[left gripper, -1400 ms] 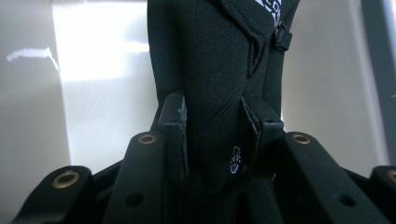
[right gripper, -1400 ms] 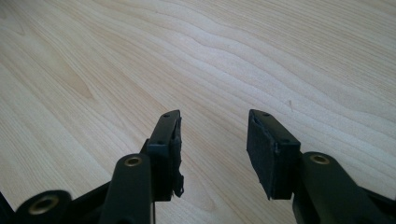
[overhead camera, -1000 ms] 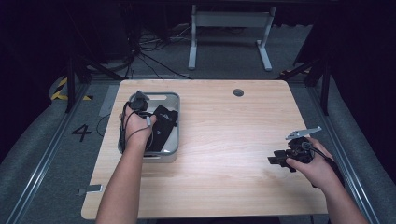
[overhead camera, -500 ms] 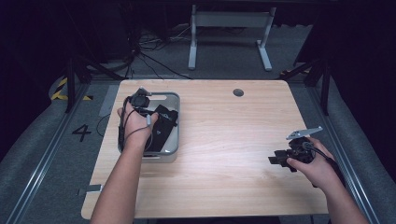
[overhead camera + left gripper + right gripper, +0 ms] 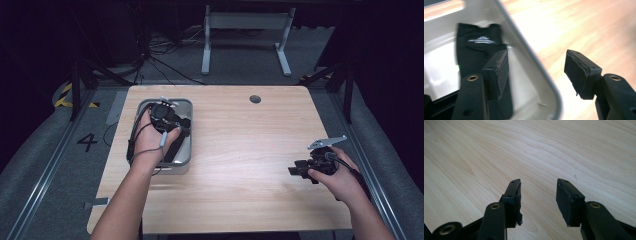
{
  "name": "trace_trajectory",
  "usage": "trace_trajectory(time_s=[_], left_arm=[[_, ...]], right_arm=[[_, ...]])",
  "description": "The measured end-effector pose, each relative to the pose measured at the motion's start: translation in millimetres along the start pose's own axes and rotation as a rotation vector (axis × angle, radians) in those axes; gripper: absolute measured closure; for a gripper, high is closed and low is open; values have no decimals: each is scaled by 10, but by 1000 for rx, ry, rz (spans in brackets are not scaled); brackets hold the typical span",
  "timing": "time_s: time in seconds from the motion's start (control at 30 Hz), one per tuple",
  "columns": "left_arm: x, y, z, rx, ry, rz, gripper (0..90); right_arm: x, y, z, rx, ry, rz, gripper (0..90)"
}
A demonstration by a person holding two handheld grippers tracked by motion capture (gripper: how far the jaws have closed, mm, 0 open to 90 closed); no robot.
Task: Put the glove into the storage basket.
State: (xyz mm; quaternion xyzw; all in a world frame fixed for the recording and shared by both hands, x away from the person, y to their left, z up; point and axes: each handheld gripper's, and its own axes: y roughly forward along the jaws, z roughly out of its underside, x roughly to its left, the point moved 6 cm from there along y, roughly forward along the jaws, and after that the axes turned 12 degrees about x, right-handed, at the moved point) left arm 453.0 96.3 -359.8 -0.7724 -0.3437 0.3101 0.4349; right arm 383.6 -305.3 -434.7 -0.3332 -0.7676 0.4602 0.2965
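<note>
The black folded cloth (image 5: 482, 65) lies in the grey bin (image 5: 186, 159) near the tabletop's left edge, and the left gripper (image 5: 537, 72) no longer presses on it. Its jaws have just been opening and now stand wide apart with nothing between them, astride the bin's rim. Against the frames of a moment ago, the left hand (image 5: 155, 137) has lifted and drawn back from the bin's middle toward its near right wall. I judge the cloth has just been dropped off, so this placement looks finished. The right gripper (image 5: 537, 202) rests near the tabletop's right edge over bare wood, jaws apart and empty, unchanged from before.
</note>
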Motion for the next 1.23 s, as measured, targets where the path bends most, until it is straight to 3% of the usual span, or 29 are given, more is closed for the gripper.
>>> trace_trajectory(time_s=[0.1,0.2,0.4,0.53,0.7,0.8,0.9,1.07,1.23], left_arm=[[-161,-27,34,-2,48,8,370],[-334,-24,96,11,105,46,368],[-606,78,232,6,176,89,362],[-737,199,342,-13,200,116,359],[-804,368,470,-6,206,123,357],[-772,460,509,38,210,100,356],[-770,492,534,29,203,113,355],[-836,573,603,57,252,125,352],[-826,563,622,45,240,130,341]], right_arm=[[-1,0,2,1,-1,0,561],[-5,-1,3,1,-1,-1,561],[3,0,-1,0,-3,0,561],[8,5,-1,1,-3,-1,561],[16,12,4,5,-2,-6,561],[13,25,11,8,-4,-4,561],[15,43,14,12,-5,-8,561],[15,71,16,22,-9,-8,560],[26,68,5,17,-15,-13,558]])
